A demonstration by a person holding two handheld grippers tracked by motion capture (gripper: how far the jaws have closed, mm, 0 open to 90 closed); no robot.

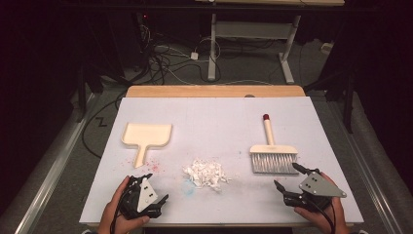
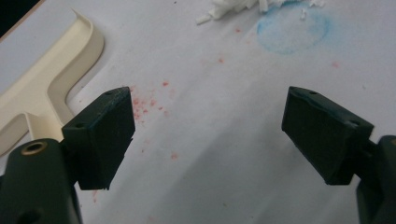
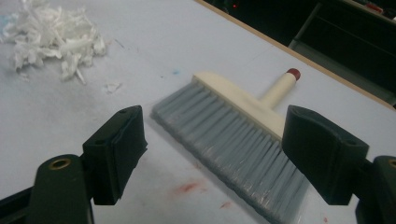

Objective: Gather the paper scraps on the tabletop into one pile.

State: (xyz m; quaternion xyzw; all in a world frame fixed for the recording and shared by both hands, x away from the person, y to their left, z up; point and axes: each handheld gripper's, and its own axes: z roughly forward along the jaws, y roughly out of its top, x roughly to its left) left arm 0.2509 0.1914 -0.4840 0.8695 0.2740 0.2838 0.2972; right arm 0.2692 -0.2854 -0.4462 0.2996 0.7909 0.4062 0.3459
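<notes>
A white sheet (image 1: 214,122) covers the wooden table (image 1: 214,91), whose bare far edge shows beyond it. A faint blue ring stain (image 2: 292,30) marks the sheet, and small red specks (image 2: 149,105) are scattered across it; a red smear (image 3: 189,187) lies on it too. On the grey floor behind the table, dark cables (image 1: 165,61) lie tangled near the white legs of another desk (image 1: 213,48).
</notes>
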